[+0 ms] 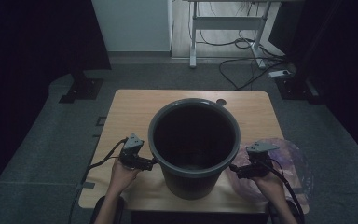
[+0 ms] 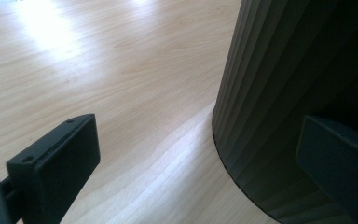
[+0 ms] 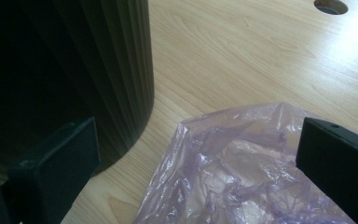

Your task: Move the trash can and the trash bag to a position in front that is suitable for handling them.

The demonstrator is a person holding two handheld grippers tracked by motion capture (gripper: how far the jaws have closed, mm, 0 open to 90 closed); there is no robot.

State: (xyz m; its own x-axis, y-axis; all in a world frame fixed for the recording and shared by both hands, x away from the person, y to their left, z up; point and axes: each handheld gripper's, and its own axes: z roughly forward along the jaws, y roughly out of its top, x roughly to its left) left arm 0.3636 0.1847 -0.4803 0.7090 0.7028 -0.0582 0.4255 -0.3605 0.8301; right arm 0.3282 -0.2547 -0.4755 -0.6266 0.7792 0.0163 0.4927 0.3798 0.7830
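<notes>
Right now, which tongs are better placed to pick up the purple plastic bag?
The right tongs: open, with the purple plastic bag directly between and below them. The left tongs are across the bin.

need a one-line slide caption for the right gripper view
Right gripper, jaws open, poised over a crumpled purple plastic bag beside a dark ribbed bin on a wooden table.

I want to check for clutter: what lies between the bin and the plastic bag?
Nothing: in the right gripper view, bare table separates bin and bag.
</notes>
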